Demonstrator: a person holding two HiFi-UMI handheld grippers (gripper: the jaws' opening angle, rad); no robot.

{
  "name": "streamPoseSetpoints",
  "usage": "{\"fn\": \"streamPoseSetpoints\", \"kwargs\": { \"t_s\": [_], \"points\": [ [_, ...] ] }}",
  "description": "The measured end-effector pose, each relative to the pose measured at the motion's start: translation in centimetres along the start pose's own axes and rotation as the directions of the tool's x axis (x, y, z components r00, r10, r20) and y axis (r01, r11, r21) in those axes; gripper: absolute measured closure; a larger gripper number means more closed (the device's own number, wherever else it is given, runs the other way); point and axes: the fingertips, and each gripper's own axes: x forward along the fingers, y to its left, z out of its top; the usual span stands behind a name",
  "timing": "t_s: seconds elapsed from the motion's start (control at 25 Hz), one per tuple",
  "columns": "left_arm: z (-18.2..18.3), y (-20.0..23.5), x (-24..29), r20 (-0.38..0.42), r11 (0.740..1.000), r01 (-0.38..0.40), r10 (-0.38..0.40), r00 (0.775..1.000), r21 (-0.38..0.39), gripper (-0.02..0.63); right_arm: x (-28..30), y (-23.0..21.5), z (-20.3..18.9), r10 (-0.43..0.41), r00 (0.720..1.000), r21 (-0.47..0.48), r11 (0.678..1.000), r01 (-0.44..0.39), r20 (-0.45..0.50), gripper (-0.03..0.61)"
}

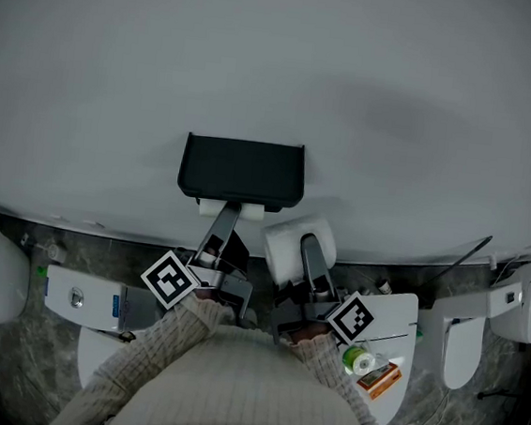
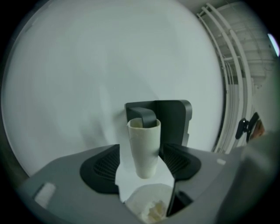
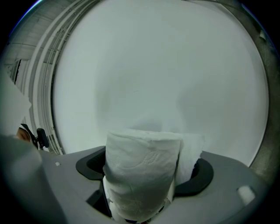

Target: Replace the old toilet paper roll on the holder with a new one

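Against white wall, left fingers gape around seemingly cardboard tube; right fingers grasp full roll.

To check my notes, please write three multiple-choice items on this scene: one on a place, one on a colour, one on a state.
1. Where is the bare cardboard tube? A on the arm of the holder; B in a bin; C on a shelf.
2. What colour is the holder? A white; B black; C red.
3. The right gripper is: A open; B shut on a full paper roll; C out of view.
Answers: A, the arm enters the tube; B, its whole body looks black; B, it clamps the roll.
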Motion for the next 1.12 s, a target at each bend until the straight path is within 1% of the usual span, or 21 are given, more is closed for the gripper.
{"fn": "streamPoseSetpoints", "kwargs": {
  "t_s": [0.16, 0.24, 0.4, 0.56, 0.92, 1.12],
  "points": [
    [0.2, -0.1, 0.3, -0.002, 1.0, 0.02, -0.02, 1.0, 0.01, 0.321, 0.3, -0.2, -0.4, -0.011, 1.0, -0.008, 1.0, 0.011, -0.017, 0.14],
    [0.1, -0.2, 0.3, -0.002, 1.0, 0.025, -0.025, 1.0, 0.003, 0.358, 0.5, -0.2, -0.6, -0.012, 1.0, -0.011, 1.0, 0.012, -0.021, 0.14],
    [-0.1, -0.3, 0.5, -0.007, 0.999, 0.044, -0.044, 0.999, 0.02, 0.429, 0.5, -0.1, -0.9, -0.008, 0.999, -0.012, 1.0, 0.007, -0.031, 0.14],
    [-0.2, -0.5, 0.6, -0.017, 0.998, 0.054, -0.054, 0.998, 0.021, 0.431, 0.7, 0.1, -1.4, -0.007, 0.999, -0.018, 1.0, 0.007, -0.04, 0.14],
    [-0.6, -0.4, 0.7, -0.042, 0.999, 0.05, -0.049, 0.998, 0.02, 0.434, 0.7, 0.0, -1.5, -0.023, 0.999, -0.03, 0.999, 0.022, -0.036, 0.14],
    [-0.8, -0.8, 1.0, -0.056, 0.997, 0.068, -0.066, 0.996, 0.031, 0.434, 0.4, 0.2, -1.6, -0.026, 0.999, -0.046, 0.999, 0.024, -0.033, 0.14]
  ]
}}
